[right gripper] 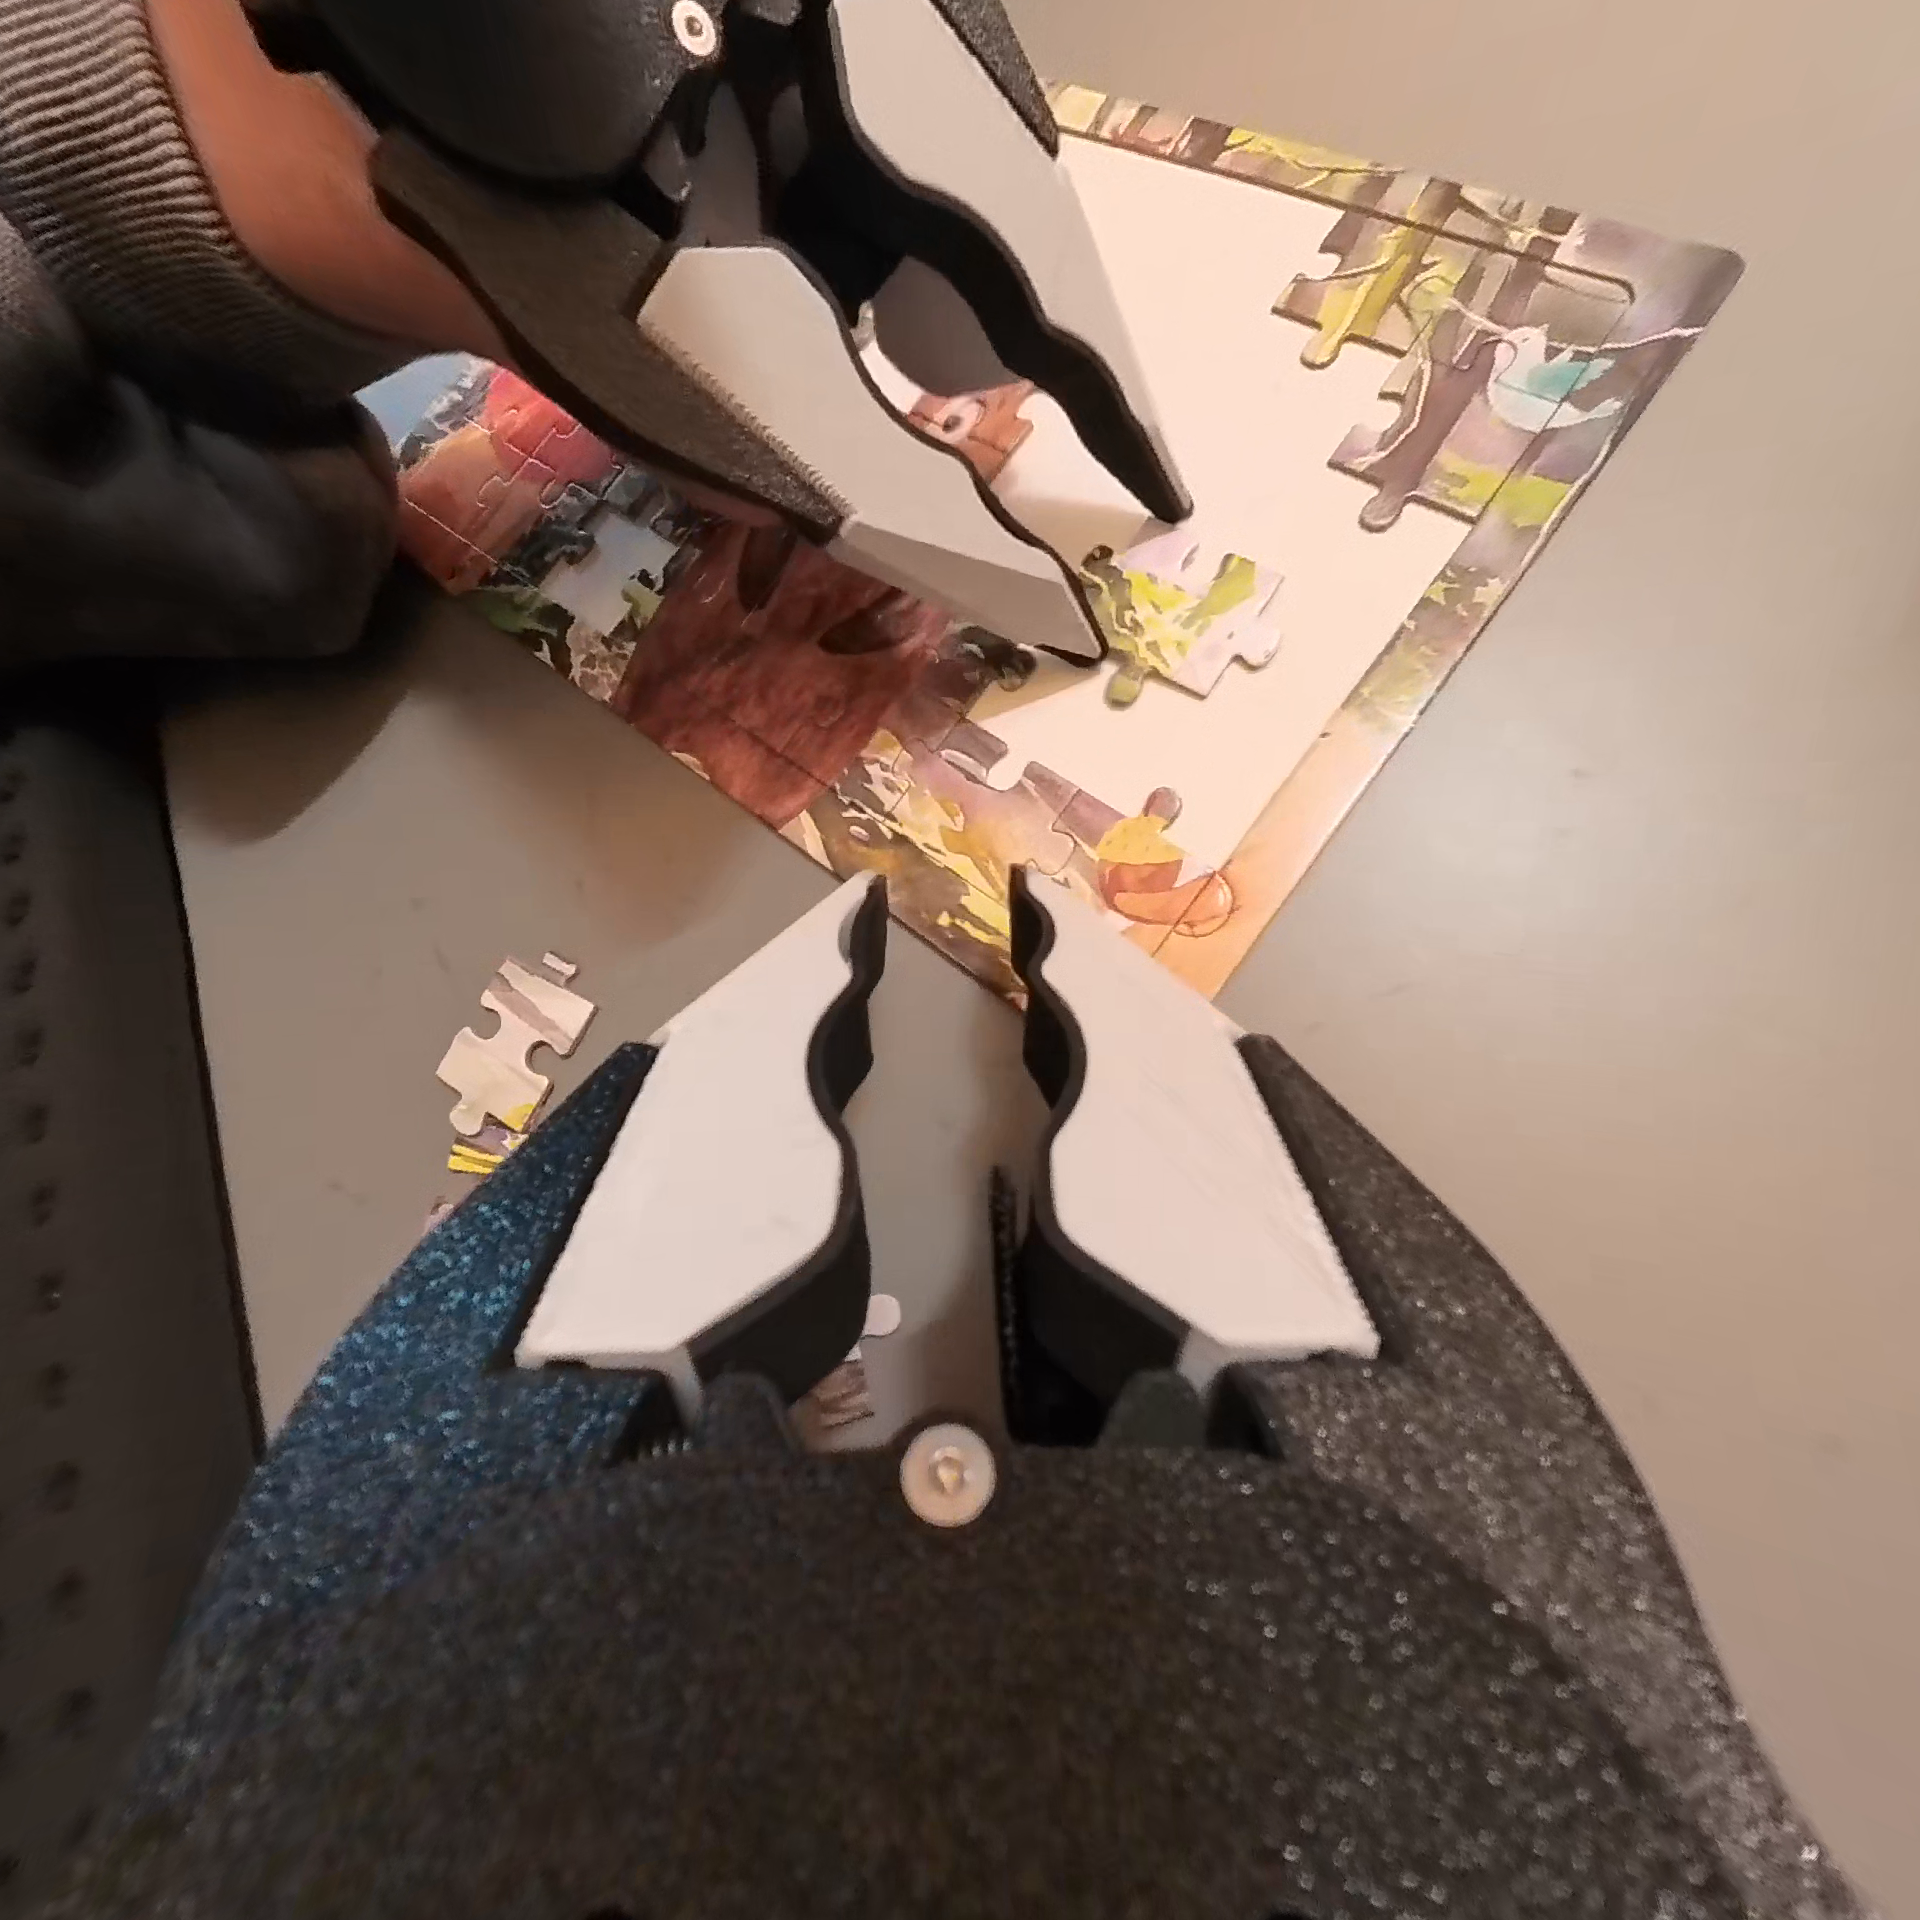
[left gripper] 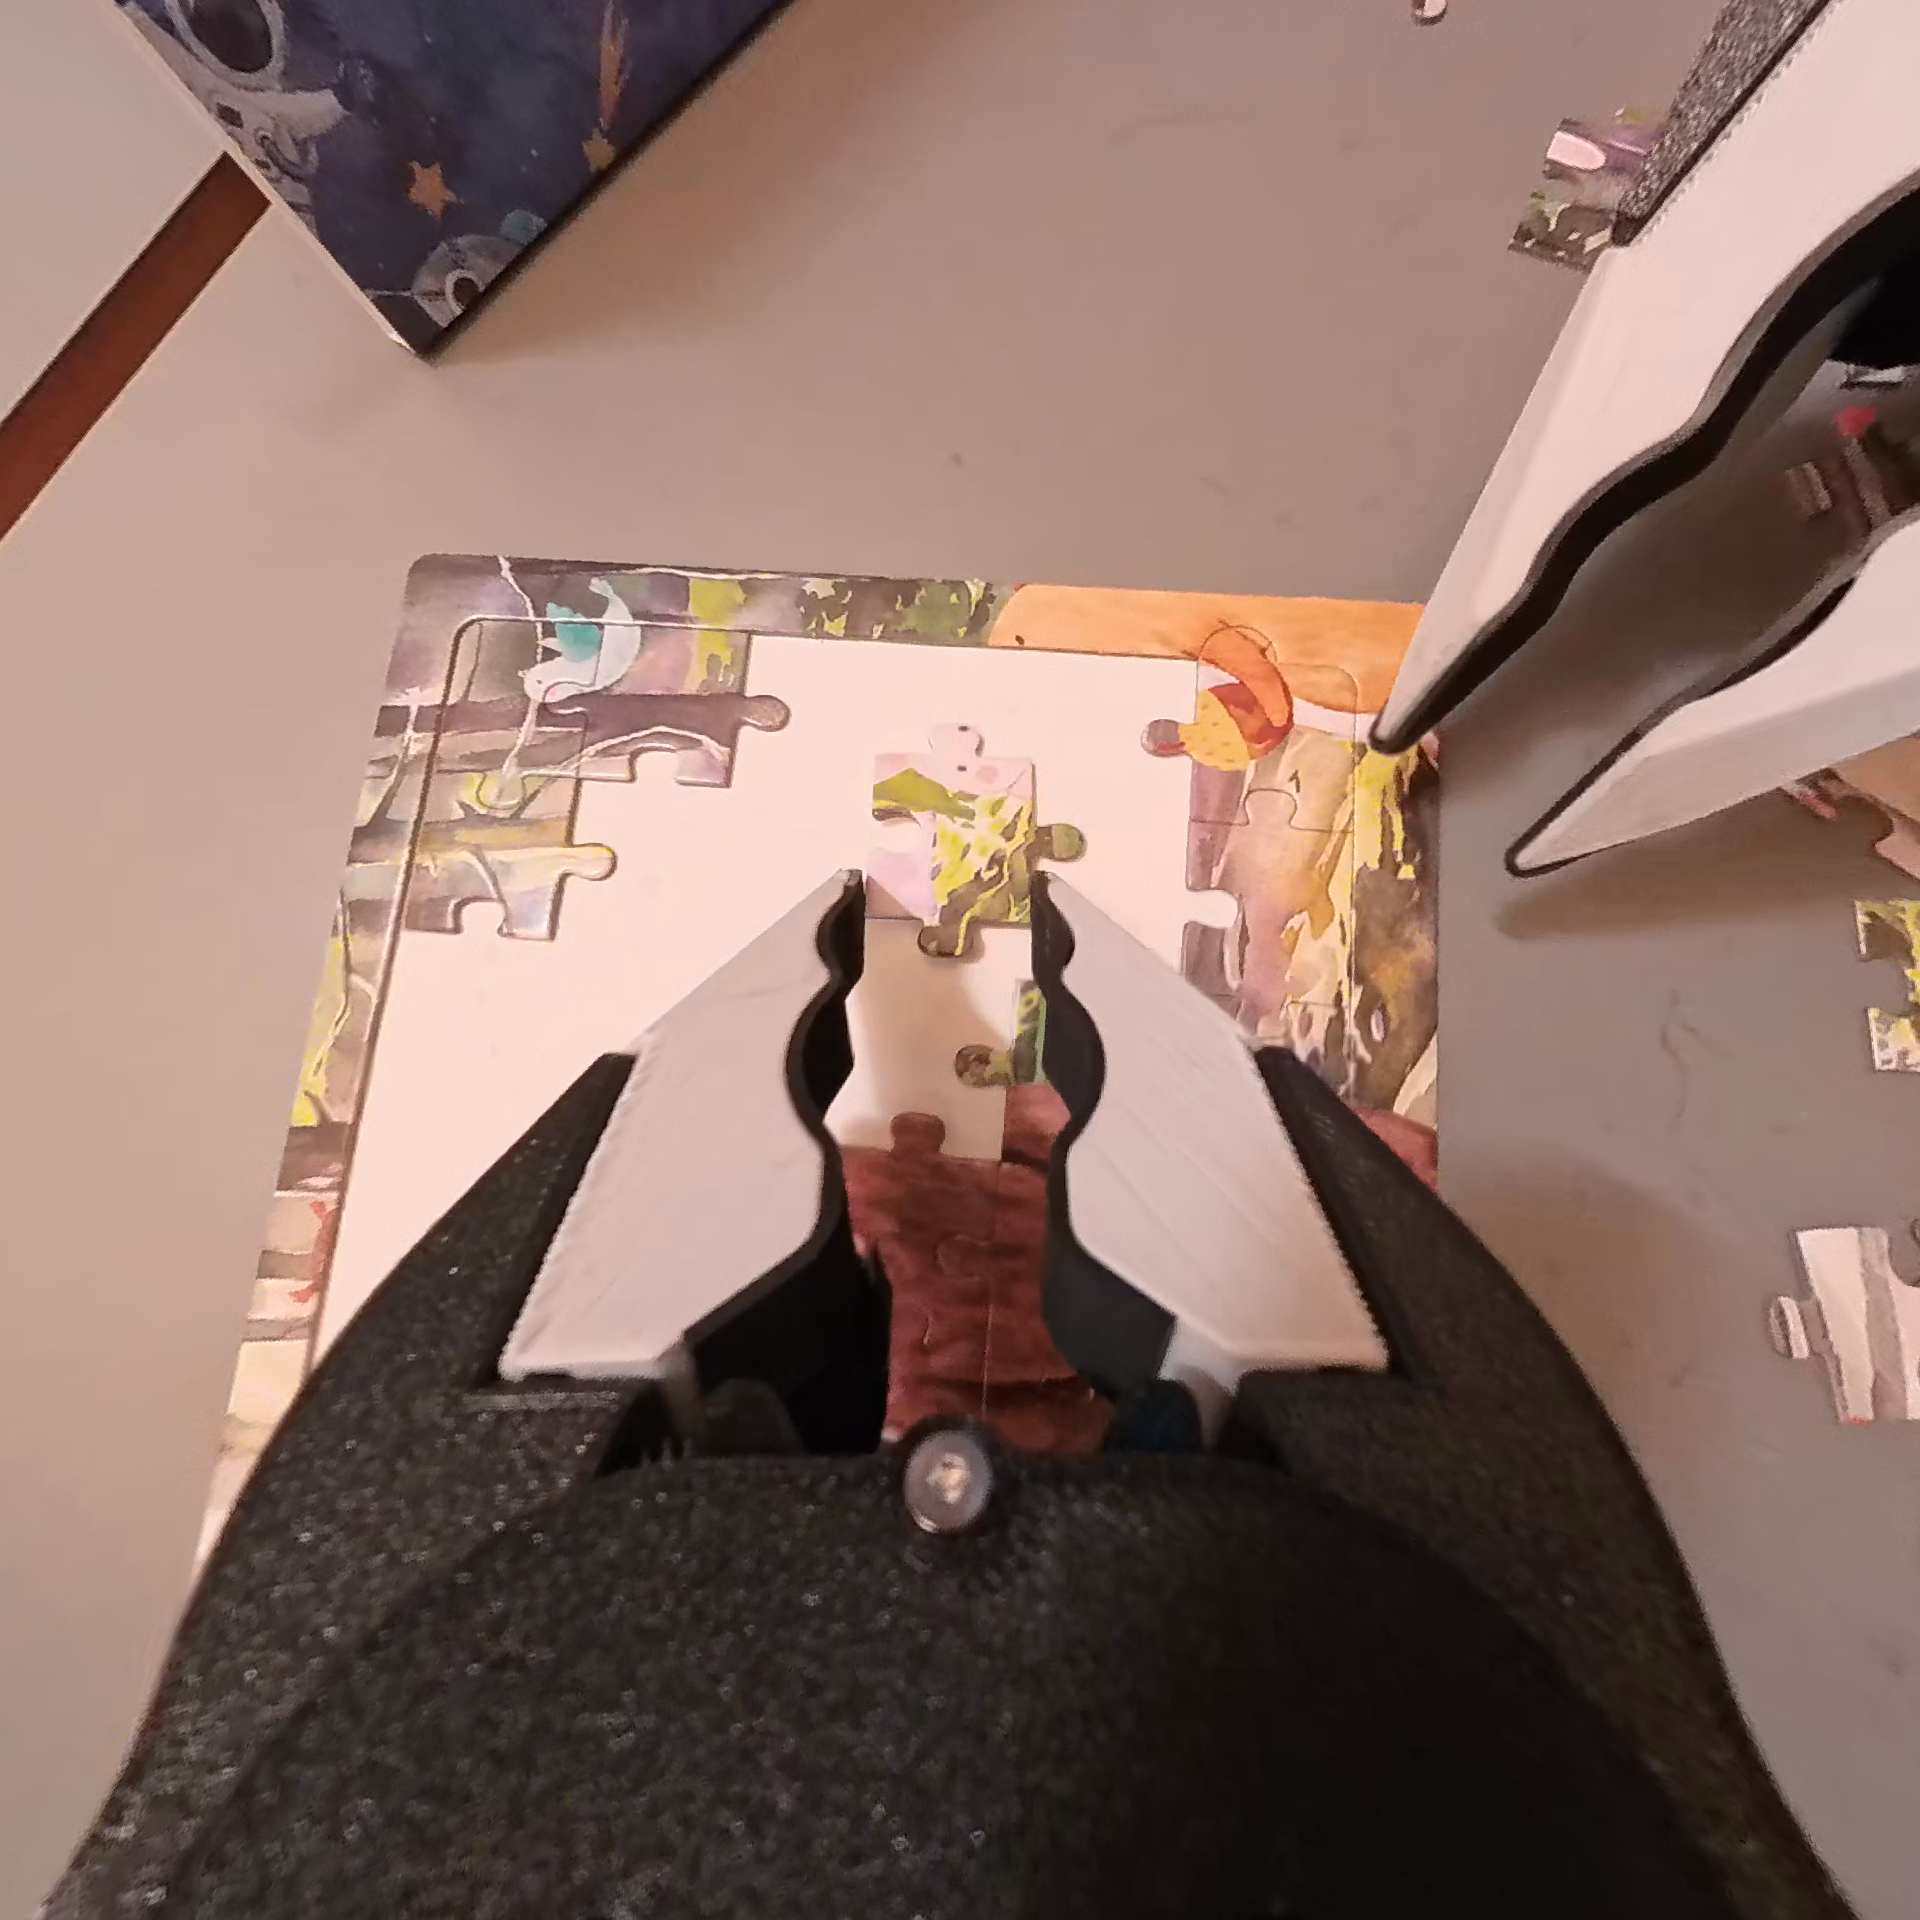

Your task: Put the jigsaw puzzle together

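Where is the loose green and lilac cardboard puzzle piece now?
The green and lilac puzzle piece lies on the bare white middle of the puzzle tray, just beyond the open left gripper, apart from the assembled pieces.

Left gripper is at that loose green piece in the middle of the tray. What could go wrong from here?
1. The green piece lies alone on the bare white tray, joined to nothing; the open left gripper could push it askew rather than seat it.
2. The right gripper hovers at the tray's edge and could nudge the placed pieces there.
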The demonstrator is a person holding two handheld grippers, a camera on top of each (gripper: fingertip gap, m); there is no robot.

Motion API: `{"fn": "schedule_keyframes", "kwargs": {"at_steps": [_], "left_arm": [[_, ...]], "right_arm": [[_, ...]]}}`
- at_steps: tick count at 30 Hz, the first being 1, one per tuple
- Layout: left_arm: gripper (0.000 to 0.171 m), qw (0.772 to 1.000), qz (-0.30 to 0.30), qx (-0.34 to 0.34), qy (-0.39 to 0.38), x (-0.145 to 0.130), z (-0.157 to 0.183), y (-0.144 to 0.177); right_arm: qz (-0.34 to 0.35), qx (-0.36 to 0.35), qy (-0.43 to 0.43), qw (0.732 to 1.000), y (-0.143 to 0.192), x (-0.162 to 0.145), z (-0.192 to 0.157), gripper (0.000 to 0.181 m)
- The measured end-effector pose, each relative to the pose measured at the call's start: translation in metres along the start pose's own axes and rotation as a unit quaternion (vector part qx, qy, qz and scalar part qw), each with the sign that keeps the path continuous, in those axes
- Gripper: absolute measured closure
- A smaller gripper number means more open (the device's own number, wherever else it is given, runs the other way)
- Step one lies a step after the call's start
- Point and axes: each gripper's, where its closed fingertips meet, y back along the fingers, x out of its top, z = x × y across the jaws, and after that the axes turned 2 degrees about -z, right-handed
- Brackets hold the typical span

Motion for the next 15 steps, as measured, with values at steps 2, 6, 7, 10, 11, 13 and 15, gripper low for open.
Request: {"fn": "schedule_keyframes", "kwargs": {"at_steps": [2, 6, 7, 10, 11, 13, 15], "left_arm": [[0.140, 1.000, -0.002, 0.003, -0.004, -0.0019, -0.0022, 0.0028], [0.140, 1.000, -0.004, 0.002, 0.006, -0.0064, -0.0065, 0.0061], [0.140, 1.000, -0.004, 0.001, 0.007, -0.0074, -0.0069, 0.0064], [0.140, 1.000, -0.003, -0.002, 0.008, -0.0082, -0.0078, 0.0067], [0.140, 1.000, -0.003, -0.003, 0.007, -0.0081, -0.0078, 0.0067], [0.140, 1.000, -0.003, -0.003, 0.004, -0.0083, -0.0087, 0.0068], [0.140, 1.000, -0.001, -0.006, 0.004, -0.0086, -0.0088, 0.0070]], "right_arm": [[-0.001, 0.000, 0.001, 1.000, -0.0002, -0.0004, -0.0004, 0.158], [-0.004, 0.001, 0.001, 1.000, -0.0011, -0.0014, -0.0009, 0.158], [-0.005, 0.001, 0.002, 1.000, -0.0015, -0.0017, -0.0011, 0.158], [-0.011, -0.001, 0.005, 1.000, -0.0030, -0.0036, -0.0010, 0.158], [-0.013, -0.002, 0.006, 1.000, -0.0032, -0.0041, -0.0010, 0.158], [-0.015, -0.002, 0.009, 1.000, -0.0035, -0.0046, -0.0013, 0.158], [-0.014, -0.003, 0.010, 1.000, -0.0032, -0.0042, -0.0013, 0.158]]}}
